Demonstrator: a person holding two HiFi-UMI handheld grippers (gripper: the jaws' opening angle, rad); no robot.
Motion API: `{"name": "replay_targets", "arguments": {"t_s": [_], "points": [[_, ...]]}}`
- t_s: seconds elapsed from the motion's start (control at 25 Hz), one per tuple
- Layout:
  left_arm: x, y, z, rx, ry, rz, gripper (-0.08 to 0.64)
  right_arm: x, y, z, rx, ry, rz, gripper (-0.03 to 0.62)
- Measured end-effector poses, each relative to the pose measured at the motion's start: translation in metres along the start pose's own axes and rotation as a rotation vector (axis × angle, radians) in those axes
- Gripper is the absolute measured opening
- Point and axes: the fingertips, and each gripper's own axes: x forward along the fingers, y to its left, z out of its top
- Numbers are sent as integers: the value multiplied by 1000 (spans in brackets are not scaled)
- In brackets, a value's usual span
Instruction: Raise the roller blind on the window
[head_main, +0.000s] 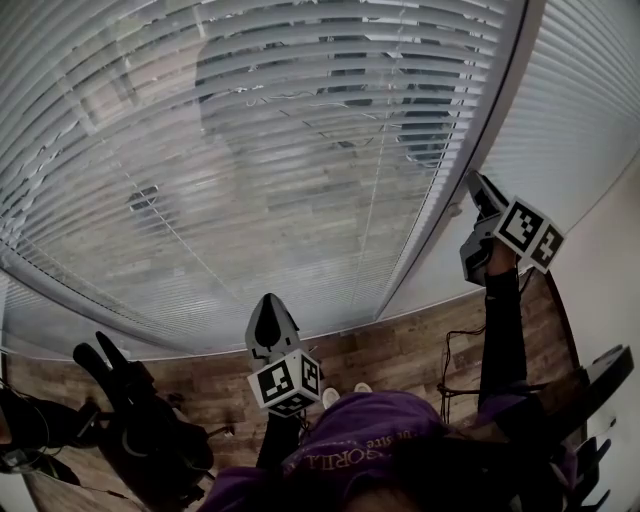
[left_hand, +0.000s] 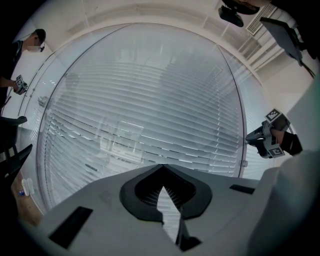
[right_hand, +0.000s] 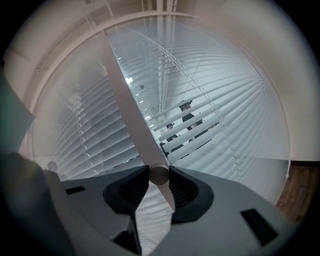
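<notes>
At the far left of the left gripper view a person (left_hand: 22, 55) is standing beside the window wall, and in the head view a dark stand (head_main: 135, 425) is sitting low on the wooden floor (head_main: 400, 350) on that same side. Just right of it, my left gripper (head_main: 270, 310) is pointing level at the glass, well short of it. Its jaws are closed together with nothing between them. The slatted blind (head_main: 250, 150) is filling the window ahead of me. It is hanging fully lowered, with its bottom edge close to the floor. Further right a dark upright frame bar (head_main: 450, 190) is dividing this blind from the next panel. My right gripper (head_main: 480, 195) is reaching up just beside that bar, higher than my left one. In the right gripper view its jaws are clamping the round lower end of the blind's pale wand (right_hand: 125, 100), which is slanting up and to the left across the slats. To the right of the wand a few slats are standing apart, and dark shapes are showing through the gap.
</notes>
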Motion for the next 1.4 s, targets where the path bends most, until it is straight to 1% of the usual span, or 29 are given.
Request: {"name": "replay_targets", "arguments": {"t_s": [0.08,0.16,0.28,0.36,0.52,0.6,0.72,0.8,0.88,0.92,1.16,1.32,1.4], "points": [[0,-1,0,2,2,-3,0,0,1,0,-37,-2,0,124],[0,0,-1,7,-1,-8,0,1,2,-5,-133,1,-3,124],[-1,0,-3,9,4,-8,0,1,1,-17,-326,18,-7,124],[0,-1,-2,8,4,-5,0,0,2,-19,-468,25,-18,124],[1,-4,-2,9,6,-5,0,-2,7,-10,-796,-4,-77,124],[1,-5,-3,8,6,-8,0,-1,13,-9,-951,-3,-108,124],[2,-7,-4,9,4,-10,0,1,15,-9,-1117,0,-163,124],[2,-7,-4,8,5,-7,0,2,15,-10,-1189,-3,-190,124],[2,-6,-4,6,3,-4,0,2,15,-10,-1215,-1,-204,124],[2,-6,-3,5,1,-2,0,2,15,-10,-1206,2,-202,124],[0,-6,-4,-5,6,1,0,0,15,-9,-1077,7,-184,124],[0,-5,-1,0,-1,2,0,0,13,-8,-949,15,-155,124],[0,-6,0,-1,-2,2,0,0,12,-7,-919,16,-153,124]]}}
